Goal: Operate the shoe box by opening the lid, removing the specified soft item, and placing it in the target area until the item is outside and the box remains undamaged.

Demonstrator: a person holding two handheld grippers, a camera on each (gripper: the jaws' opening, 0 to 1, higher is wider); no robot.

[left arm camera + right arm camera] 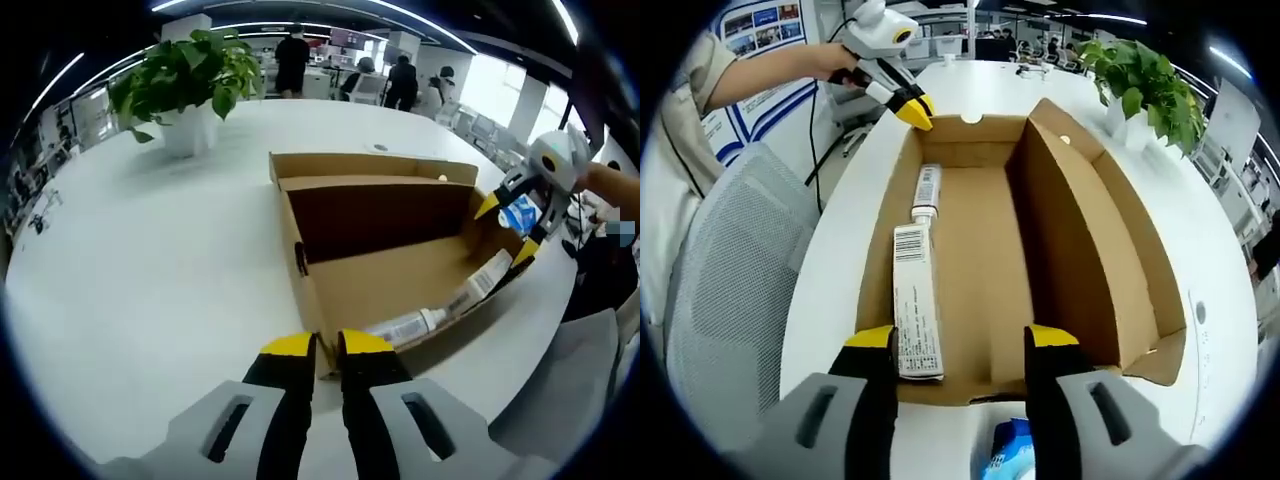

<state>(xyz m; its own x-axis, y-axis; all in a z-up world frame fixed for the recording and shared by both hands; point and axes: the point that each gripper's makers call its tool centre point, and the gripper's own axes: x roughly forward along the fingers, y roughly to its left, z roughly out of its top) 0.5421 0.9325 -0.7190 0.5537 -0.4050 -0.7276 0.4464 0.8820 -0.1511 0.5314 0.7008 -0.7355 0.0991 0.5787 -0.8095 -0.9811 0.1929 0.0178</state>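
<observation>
White table (pixel 150 280), potted plant (pixel 190 75), mesh chair (pixel 730 290).

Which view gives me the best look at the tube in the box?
The right gripper view: the tube lies lengthwise, label and barcode facing up. The left gripper view shows the same tube small, at the box's far wall.

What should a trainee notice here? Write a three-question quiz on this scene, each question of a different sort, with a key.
1. True or false: the box is closed, its lid down.
2. What lies inside the box? A) a tube B) a shoe C) a plant
3. Fill in: the jaws of the right gripper stand ___ at the near end of the box.

Key
1. False: the box is open, with its lid folded back beside it.
2. A: the tube lies flat on the floor of the box, along one side wall.
3. Open.
</observation>
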